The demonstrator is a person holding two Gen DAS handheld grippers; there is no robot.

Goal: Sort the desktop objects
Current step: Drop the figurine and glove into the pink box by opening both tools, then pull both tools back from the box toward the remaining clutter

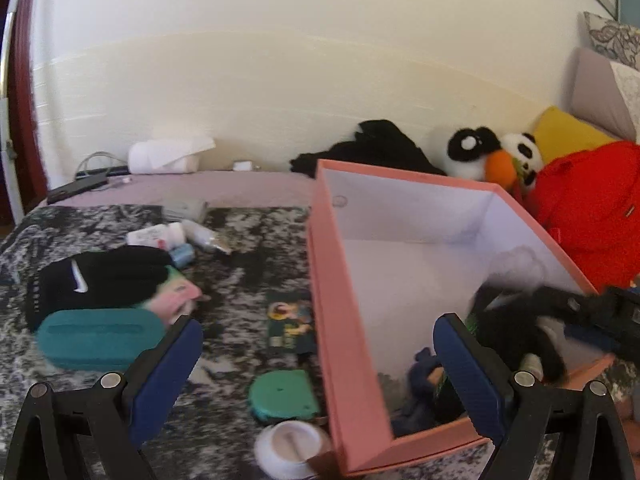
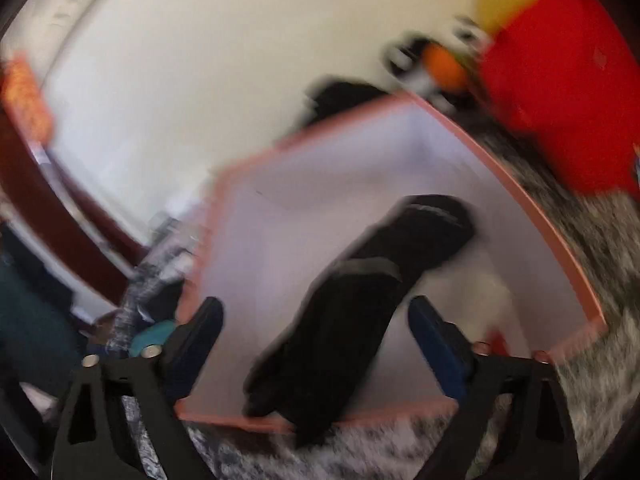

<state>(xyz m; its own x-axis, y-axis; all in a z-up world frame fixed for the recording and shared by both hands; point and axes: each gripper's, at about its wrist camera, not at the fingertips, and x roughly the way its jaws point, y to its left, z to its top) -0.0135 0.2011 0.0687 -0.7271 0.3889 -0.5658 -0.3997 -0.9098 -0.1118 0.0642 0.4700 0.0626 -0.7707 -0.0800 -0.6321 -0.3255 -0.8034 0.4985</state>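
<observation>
In the right wrist view, badly blurred, a long black fabric glove or sock point(image 2: 352, 312) is lying over the near rim of the open pink cardboard box with a white inside point(image 2: 560, 248), its long axis slanting from the lower centre of the frame up toward the centre right, the far end pointing into the box. The right gripper point(image 2: 316, 320) is standing wide open with the black fabric between its blue-padded fingers point(image 2: 436, 340); whether either pad is touching it cannot be told. In the left wrist view, the left gripper point(image 1: 316, 376) is also gaping wide and holding nothing, straddling the box's left wall. A teal oblong case point(image 1: 100, 338) is lying at centre left, a second black glove with a white swoosh point(image 1: 100, 280) just above it, a round teal lid point(image 1: 282, 396) and white round jar point(image 1: 290, 448) at bottom centre on the mottled grey blanket point(image 1: 240, 280).
</observation>
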